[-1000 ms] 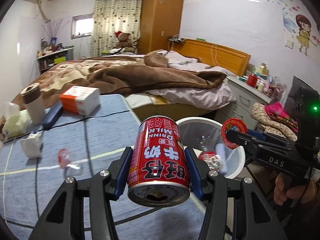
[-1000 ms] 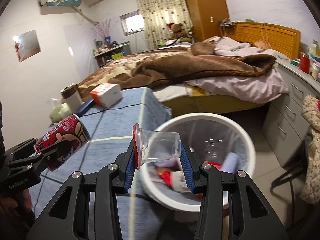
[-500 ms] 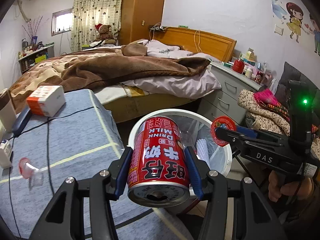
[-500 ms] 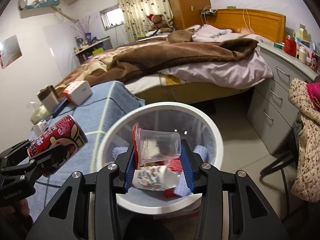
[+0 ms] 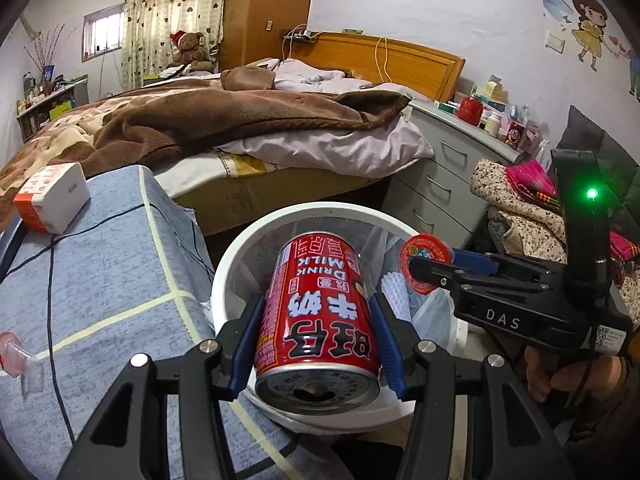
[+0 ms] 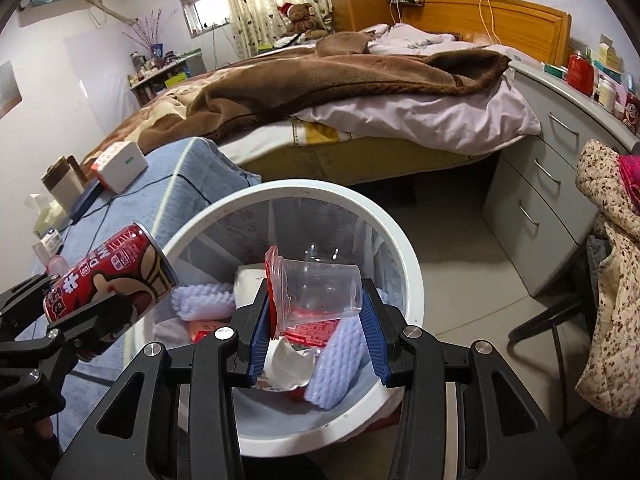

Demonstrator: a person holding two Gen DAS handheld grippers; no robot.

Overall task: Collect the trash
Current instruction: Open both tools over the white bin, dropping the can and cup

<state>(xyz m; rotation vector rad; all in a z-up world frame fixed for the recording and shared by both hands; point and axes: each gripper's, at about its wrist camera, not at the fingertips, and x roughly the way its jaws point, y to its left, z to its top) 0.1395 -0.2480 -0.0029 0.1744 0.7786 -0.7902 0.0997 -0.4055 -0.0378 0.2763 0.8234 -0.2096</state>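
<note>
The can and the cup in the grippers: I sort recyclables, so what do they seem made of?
Red can: probably thin metal with a glossy printed coat; its bare silvery end has a punched drinking hole. Cup: clear thin plastic, since the trash shows through its wall; its peeled red lid looks like foil or film.

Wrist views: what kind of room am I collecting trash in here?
A lived-in bedroom, most likely in a home: an unmade bed with a wooden headboard, a tall wardrobe, and a teddy bear by the curtained window.
</note>
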